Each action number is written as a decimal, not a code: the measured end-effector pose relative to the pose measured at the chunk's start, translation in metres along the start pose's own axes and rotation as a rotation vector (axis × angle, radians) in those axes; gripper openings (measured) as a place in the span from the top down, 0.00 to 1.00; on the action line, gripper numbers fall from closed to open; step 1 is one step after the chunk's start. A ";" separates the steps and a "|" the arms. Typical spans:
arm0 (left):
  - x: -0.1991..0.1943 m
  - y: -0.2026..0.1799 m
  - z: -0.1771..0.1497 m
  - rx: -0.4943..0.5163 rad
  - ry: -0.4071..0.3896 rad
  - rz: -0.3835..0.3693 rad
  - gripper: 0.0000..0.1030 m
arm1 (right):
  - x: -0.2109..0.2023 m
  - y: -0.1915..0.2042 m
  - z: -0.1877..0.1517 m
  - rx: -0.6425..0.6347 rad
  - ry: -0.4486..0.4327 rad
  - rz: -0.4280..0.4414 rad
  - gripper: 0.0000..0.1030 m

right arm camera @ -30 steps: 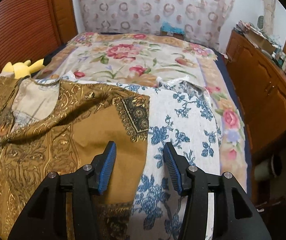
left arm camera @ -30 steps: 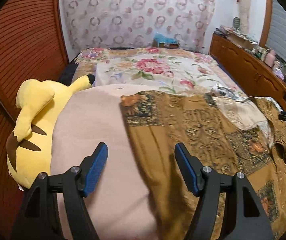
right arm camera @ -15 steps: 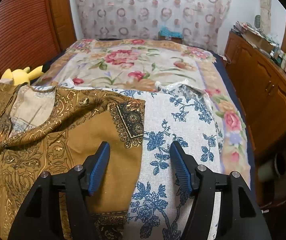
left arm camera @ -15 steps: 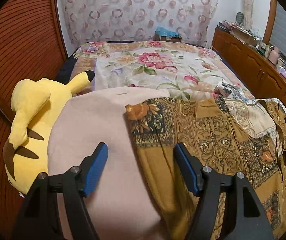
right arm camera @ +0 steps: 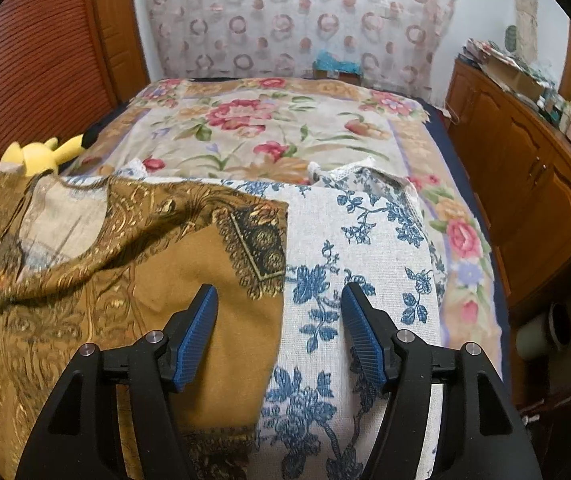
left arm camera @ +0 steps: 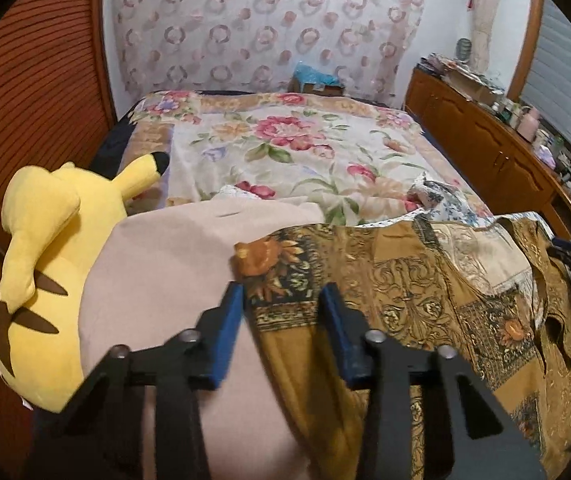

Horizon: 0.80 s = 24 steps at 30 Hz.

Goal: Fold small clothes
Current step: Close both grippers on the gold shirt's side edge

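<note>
A brown and gold patterned garment (left arm camera: 425, 292) lies spread on the bed, partly over a plain pink cloth (left arm camera: 157, 272). My left gripper (left arm camera: 283, 300) hangs over the garment's left corner with the sunflower print. Its jaws are closing, with that corner's edge between them and a gap still showing. In the right wrist view the same garment (right arm camera: 125, 248) overlaps a white cloth with blue flowers (right arm camera: 365, 248). My right gripper (right arm camera: 281, 300) stands open above the garment's right edge, one pad over brown fabric and one over the blue-flowered cloth.
A yellow plush toy (left arm camera: 45, 248) lies at the bed's left side against the wooden slatted wall. The flowered bedspread (left arm camera: 293, 148) stretches to the far wall. A wooden cabinet (right arm camera: 525, 184) crowded with small items runs along the right.
The left jaws have drawn much closer together around the garment's corner after the gripper edged towards it. The right jaws widened a little early on and stayed in place.
</note>
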State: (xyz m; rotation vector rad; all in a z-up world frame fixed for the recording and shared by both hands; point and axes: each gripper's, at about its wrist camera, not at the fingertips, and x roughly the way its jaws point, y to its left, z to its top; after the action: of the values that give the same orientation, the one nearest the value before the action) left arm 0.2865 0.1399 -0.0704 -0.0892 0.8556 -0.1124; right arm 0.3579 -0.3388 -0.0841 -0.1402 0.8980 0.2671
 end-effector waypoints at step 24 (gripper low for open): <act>-0.065 -0.019 0.043 0.001 -0.204 0.015 0.99 | -0.067 0.029 0.050 -0.066 -0.174 0.038 1.00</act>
State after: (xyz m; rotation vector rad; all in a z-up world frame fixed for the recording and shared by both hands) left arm 0.2757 0.1314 0.0090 -0.0912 0.6527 -0.0880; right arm 0.3475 -0.3107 -0.0012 -0.1587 0.7201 0.3396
